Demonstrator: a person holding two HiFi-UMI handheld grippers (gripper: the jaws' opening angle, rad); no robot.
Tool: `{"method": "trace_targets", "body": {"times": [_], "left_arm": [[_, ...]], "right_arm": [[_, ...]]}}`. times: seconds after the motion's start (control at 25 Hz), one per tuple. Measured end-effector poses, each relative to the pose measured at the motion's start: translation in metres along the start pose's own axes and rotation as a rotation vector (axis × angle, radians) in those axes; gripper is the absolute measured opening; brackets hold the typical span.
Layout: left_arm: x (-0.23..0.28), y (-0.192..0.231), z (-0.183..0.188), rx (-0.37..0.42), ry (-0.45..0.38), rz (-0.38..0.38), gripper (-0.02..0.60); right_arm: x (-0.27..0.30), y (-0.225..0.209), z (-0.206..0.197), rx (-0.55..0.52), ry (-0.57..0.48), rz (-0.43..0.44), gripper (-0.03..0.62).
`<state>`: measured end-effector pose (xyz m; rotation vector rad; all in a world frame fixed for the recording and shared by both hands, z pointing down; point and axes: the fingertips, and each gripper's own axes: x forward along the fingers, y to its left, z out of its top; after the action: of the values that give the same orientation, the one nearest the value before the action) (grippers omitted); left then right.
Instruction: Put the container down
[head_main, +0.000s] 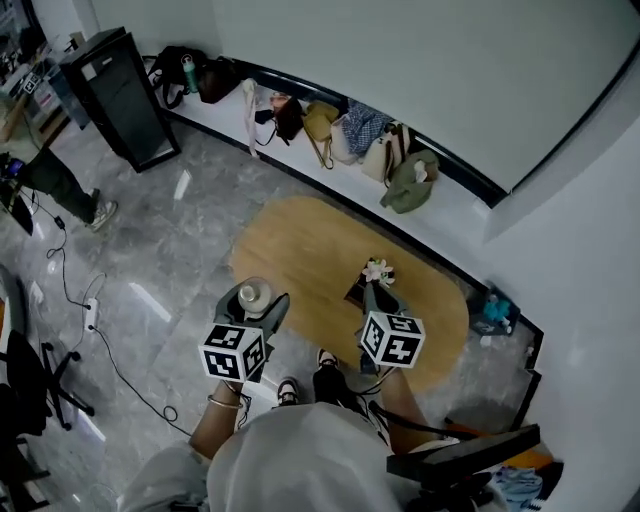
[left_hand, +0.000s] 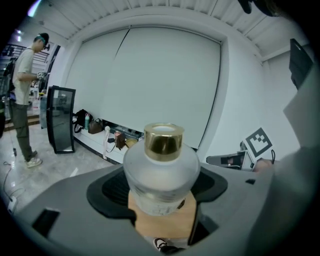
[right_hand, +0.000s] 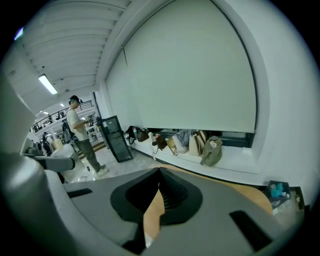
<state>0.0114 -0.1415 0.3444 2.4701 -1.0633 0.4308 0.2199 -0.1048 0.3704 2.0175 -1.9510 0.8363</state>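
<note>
Only the head view takes in the whole oval wooden table (head_main: 330, 240), with both grippers at its near edge. The left gripper (head_main: 254, 303) clasps the frosted container (left_hand: 161, 175) by its body over that edge, long axis upright, gold cap (left_hand: 163, 139) on top. The right gripper (right_hand: 159, 174) has its jaws pressed together on nothing.

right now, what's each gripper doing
Left gripper: jaws shut on the frosted bottle with a gold cap.
Right gripper: jaws shut, nothing between them.
</note>
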Motion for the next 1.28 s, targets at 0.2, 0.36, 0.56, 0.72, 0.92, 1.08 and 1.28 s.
{"method": "trace_targets", "body": {"times": [0.2,0.36,0.56,0.72,0.92,1.08,1.28], "left_arm": [[0.007,0.036,-0.035,-0.011,0.036,0.072,0.339],[0.026,0.055,-0.065,-0.055,0.047,0.114,0.339],[0.064,0.079,-0.121,-0.111,0.051,0.149,0.339],[0.101,0.096,-0.174,-0.128,0.062,0.165,0.339],[0.115,0.103,-0.226,-0.158,0.113,0.170,0.339],[0.125,0.110,-0.247,-0.161,0.137,0.161,0.339],[0.141,0.116,-0.257,-0.134,0.152,0.136,0.339]], "right_arm": [[0.040,0.014,-0.021,-0.039,0.055,0.077,0.023],[0.086,0.019,-0.045,-0.031,0.096,0.128,0.023],[0.151,0.032,-0.098,-0.041,0.143,0.182,0.023],[0.193,0.028,-0.144,-0.027,0.166,0.186,0.023],[0.202,0.024,-0.191,-0.011,0.233,0.174,0.023],[0.213,0.018,-0.210,-0.014,0.255,0.163,0.023],[0.228,0.012,-0.221,-0.022,0.258,0.155,0.023]]}}
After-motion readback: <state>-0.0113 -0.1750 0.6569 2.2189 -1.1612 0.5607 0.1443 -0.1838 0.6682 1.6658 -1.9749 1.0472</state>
